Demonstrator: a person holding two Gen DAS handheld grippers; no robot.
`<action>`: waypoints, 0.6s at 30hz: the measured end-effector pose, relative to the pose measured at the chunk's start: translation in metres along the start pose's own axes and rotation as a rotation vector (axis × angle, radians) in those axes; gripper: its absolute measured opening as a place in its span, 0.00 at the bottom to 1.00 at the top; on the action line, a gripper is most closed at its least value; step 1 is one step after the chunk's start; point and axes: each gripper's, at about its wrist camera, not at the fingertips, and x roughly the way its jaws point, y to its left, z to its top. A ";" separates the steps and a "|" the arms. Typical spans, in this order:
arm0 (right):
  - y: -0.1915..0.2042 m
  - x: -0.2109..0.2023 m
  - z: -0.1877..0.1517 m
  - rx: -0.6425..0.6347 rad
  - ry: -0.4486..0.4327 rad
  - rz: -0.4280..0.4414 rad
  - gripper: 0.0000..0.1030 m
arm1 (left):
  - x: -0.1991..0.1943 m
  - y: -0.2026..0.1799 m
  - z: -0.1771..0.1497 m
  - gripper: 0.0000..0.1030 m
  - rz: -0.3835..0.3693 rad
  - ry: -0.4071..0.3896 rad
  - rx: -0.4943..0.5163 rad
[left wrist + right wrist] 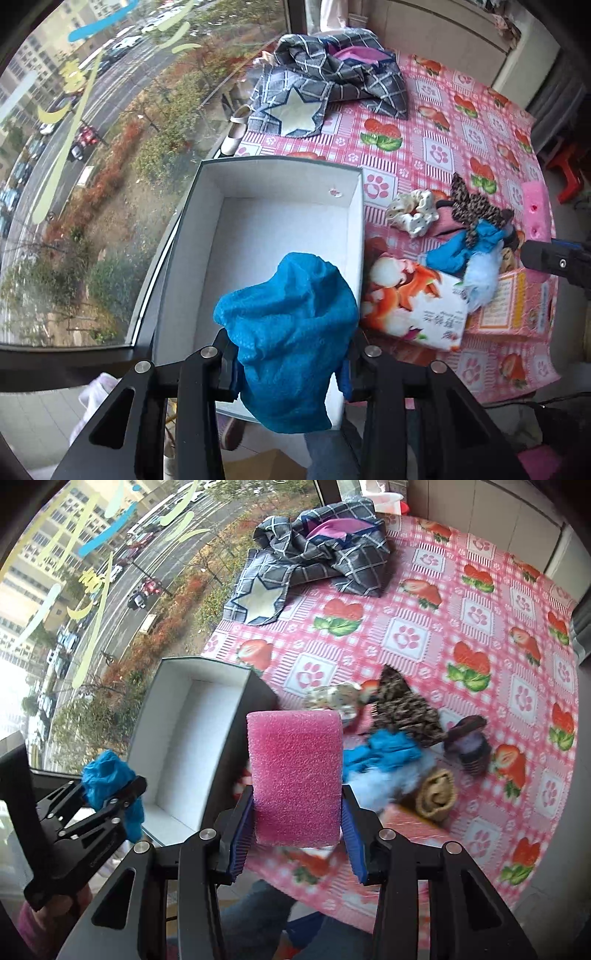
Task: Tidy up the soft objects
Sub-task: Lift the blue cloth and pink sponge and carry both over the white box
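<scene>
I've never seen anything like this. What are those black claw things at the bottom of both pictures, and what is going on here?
They are hand-held grippers, one in each of a person's hands; no robot. Each picture comes from a camera on one gripper, looking along its fingers. The left gripper grips a blue cloth over an open white box. The right gripper grips a pink sponge. On the strawberry tablecloth lie a checked cloth, scrunchies and other soft things.
</scene>
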 end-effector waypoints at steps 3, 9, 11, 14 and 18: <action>0.018 0.011 0.002 0.013 0.018 -0.009 0.44 | 0.007 0.015 0.002 0.40 -0.015 0.011 0.014; 0.046 0.032 0.009 -0.006 0.060 -0.037 0.44 | 0.023 0.037 0.002 0.40 -0.047 0.037 0.016; 0.055 0.039 0.010 -0.021 0.079 -0.045 0.44 | 0.030 0.042 -0.001 0.40 -0.057 0.050 0.018; 0.068 0.048 0.011 -0.045 0.104 -0.055 0.44 | 0.036 0.046 -0.003 0.40 -0.068 0.064 0.020; 0.084 0.056 0.016 -0.081 0.127 -0.066 0.44 | 0.037 0.056 -0.005 0.40 -0.081 0.061 0.009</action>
